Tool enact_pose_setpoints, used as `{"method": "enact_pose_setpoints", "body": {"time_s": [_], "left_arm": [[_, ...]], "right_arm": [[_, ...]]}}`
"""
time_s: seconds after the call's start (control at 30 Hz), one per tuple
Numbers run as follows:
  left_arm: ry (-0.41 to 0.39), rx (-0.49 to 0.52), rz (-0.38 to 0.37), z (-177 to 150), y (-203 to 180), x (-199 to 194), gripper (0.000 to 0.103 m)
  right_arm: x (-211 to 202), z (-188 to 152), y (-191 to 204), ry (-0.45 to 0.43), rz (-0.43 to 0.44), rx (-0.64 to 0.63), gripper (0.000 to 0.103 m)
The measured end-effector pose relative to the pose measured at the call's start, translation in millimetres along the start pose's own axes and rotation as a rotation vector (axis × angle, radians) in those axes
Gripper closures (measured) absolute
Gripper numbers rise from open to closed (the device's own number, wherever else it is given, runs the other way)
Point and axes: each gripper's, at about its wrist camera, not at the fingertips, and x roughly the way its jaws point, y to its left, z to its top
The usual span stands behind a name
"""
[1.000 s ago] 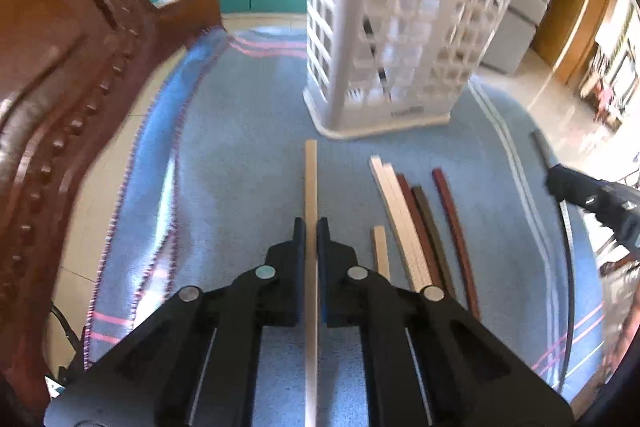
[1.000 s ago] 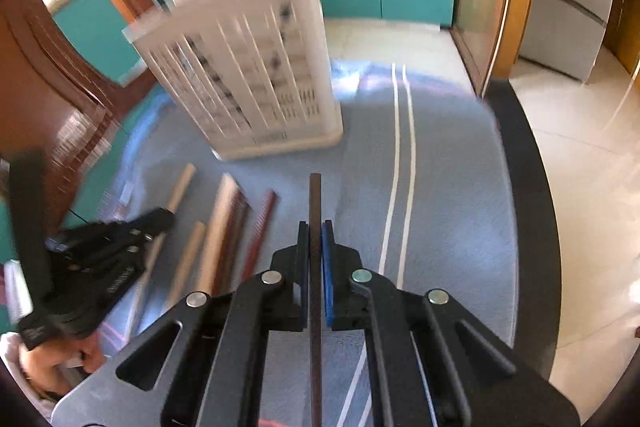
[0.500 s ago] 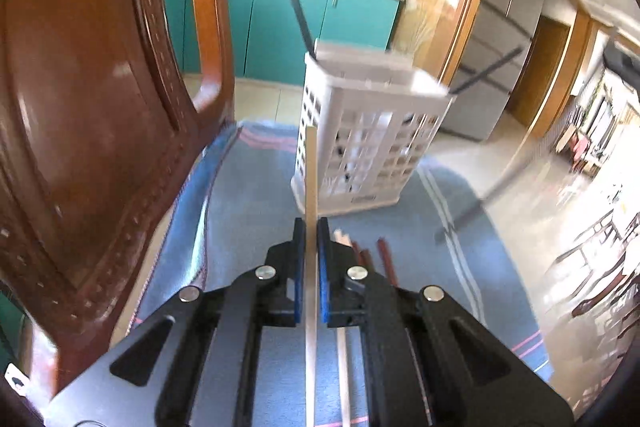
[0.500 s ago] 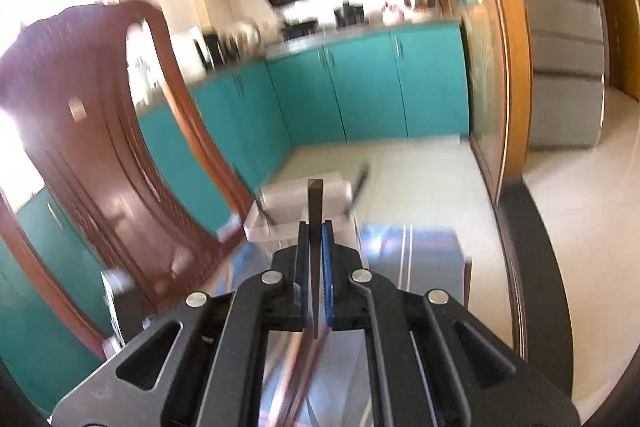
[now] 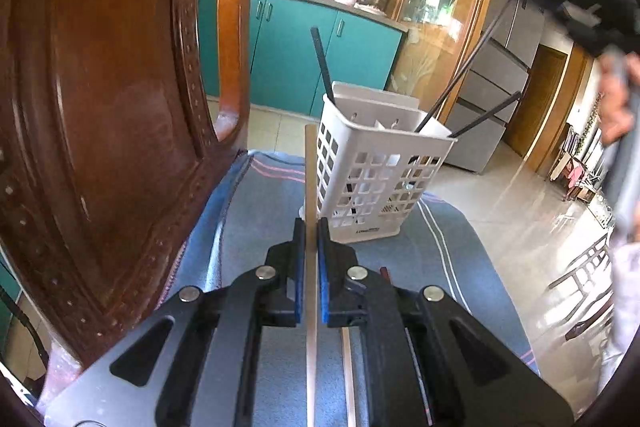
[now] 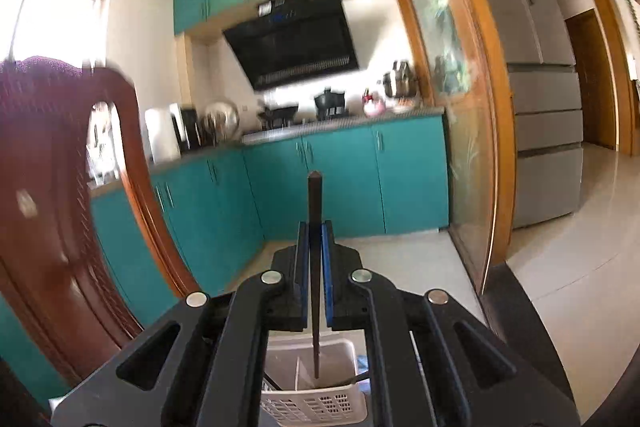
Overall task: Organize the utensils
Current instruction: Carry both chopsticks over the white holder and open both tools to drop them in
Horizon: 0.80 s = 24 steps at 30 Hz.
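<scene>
Both of my tongs have risen since a second ago, when they were low over the blue striped cloth point(image 5: 256, 227) on the surface with the loose chopsticks lying beside them. Now my right tongs point(image 6: 315, 259) are lifted above the white perforated plastic utensil basket point(image 5: 376, 183), with the teal kitchen cabinets ahead. They are clamped on a dark brown chopstick point(image 6: 315, 203), held nearly upright, its lower tip hanging over the open mouth of the basket, above one of its inner compartments. I cannot tell whether the tip is already inside the rim.

My left tongs point(image 5: 311, 251) are clamped on a pale wooden chopstick point(image 5: 310, 171). They sit in front of the basket, with the stick's far end reaching up beside the basket's left corner. Three dark chopsticks already lean inside the basket. A few sticks still lie on the cloth in front of the basket, mostly hidden beneath my left tongs. A carved brown wooden chair point(image 5: 100, 107) stands to the left of the basket.

I judge this to be the drop-in step for the dark chopstick. Next, I should lower it straight down into the compartment, then part the right tongs. After that, the pale chopstick needs lifting, tipping upright and carrying over the basket's rim.
</scene>
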Motion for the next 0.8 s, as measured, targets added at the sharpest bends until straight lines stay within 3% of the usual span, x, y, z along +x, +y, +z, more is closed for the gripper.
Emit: {"method": "enact_pose_setpoints", "body": {"time_s": [0.13, 0.3, 0.37, 0.43, 0.67, 0.73, 0.8], "left_arm": [[-0.014, -0.007, -0.001, 1, 4, -4, 0.096], [-0.035, -0.018, -0.006, 3, 6, -7, 0.096], [-0.046, -0.018, -0.007, 3, 7, -11, 0.096], [-0.055, -0.017, -0.009, 4, 7, -12, 0.096], [-0.107, -0.004, -0.043, 12, -4, -32, 0.096], [-0.134, -0.008, -0.062, 23, -9, -42, 0.096], [-0.172, -0.011, -0.094, 41, -15, -54, 0.096]], "right_arm": [[34, -34, -1, 0.11, -0.024, -0.017, 0.096], [41, -53, -7, 0.153, -0.033, 0.001, 0.096], [31, -54, -11, 0.135, -0.034, 0.004, 0.087], [13, -53, -13, 0.109, -0.034, 0.001, 0.068], [-69, -68, -27, 0.049, 0.004, 0.011, 0.056], [-82, -90, -35, 0.096, 0.006, 0.004, 0.053], [-80, -116, -39, 0.197, -0.007, -0.023, 0.053]]}}
